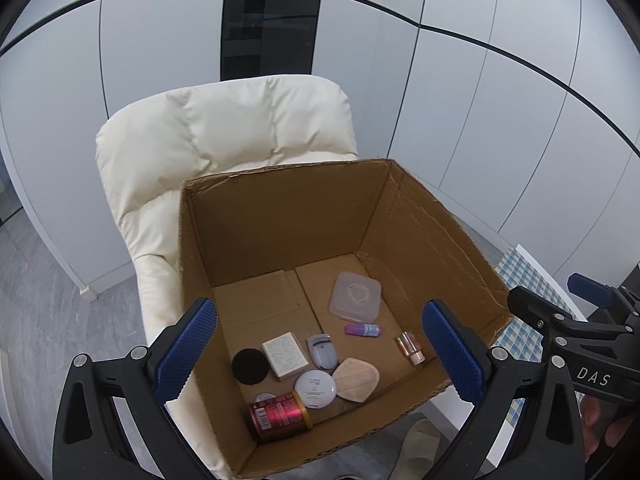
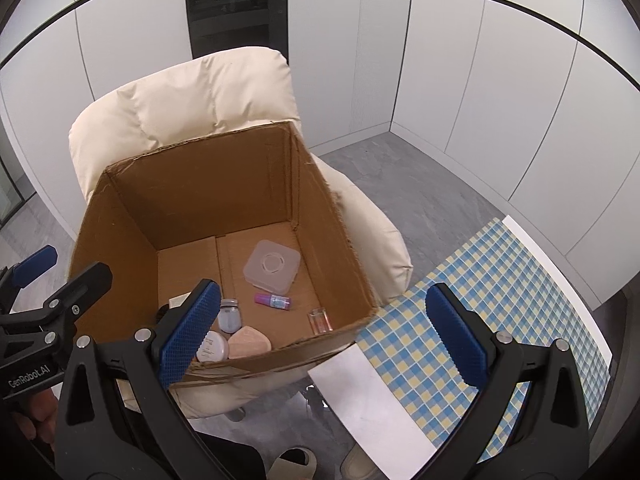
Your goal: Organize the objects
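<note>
The left gripper (image 1: 320,354) hangs over a cardboard box (image 1: 280,220) that sits on a cream chair (image 1: 224,120); its jaws stand wide apart and hold nothing. Between them, on the box floor, lies a cluster of small things. Nearest the left jaw is a black disc (image 1: 249,366), with a white packet (image 1: 285,355) touching its right side. Below the disc lies a red can (image 1: 280,414) on its side, and a small round lid (image 1: 264,397) shows just behind it. In the middle of the gap sit a grey curler (image 1: 322,351), a white compact (image 1: 315,389) and a beige pad (image 1: 356,379), the pad touching the compact. Beyond them lie a pink tube (image 1: 363,330) and, farther still, a clear square case (image 1: 355,295). Just inside the right jaw is a small glass bottle (image 1: 410,348).

The right gripper (image 2: 320,336) hovers at the box's near right corner, jaws also wide apart and empty. Its left jaw hangs over the box and hides part of the cluster; the compact (image 2: 212,346) and pad (image 2: 249,344) show just beside it, the tube (image 2: 273,300) and bottle (image 2: 320,320) lie between the jaws. Its right jaw is over a table with a blue checked cloth (image 2: 480,280), and a white sheet (image 2: 360,392) lies on the table's near edge between the jaws. Slippers (image 2: 296,462) show on the floor below.
</note>
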A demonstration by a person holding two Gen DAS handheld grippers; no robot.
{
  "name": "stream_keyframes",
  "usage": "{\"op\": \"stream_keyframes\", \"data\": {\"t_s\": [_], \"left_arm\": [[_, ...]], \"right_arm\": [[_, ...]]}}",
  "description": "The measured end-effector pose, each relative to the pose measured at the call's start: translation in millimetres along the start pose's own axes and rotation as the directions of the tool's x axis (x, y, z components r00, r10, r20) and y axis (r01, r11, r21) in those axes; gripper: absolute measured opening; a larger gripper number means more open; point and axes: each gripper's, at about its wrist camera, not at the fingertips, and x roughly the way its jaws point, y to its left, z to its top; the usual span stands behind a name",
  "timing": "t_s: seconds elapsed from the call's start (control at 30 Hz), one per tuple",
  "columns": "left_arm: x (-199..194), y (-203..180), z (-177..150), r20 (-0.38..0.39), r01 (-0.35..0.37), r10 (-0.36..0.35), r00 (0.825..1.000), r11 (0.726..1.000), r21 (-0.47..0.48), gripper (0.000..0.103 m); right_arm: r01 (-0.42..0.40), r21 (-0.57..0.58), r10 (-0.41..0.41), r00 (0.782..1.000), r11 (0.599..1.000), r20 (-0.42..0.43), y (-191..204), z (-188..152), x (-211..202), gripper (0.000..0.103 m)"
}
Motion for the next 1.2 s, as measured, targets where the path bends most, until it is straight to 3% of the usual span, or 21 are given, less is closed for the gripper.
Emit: {"op": "stream_keyframes", "data": {"t_s": [1.2], "left_arm": [[14, -79, -1, -0.030, 0.092, -0.089, 0.996, 0.992, 0.090, 0.102]], "right_arm": [[0.097, 0.091, -0.095, 0.995, 0.991, -0.019, -76, -19, -10, 0.103]]}}
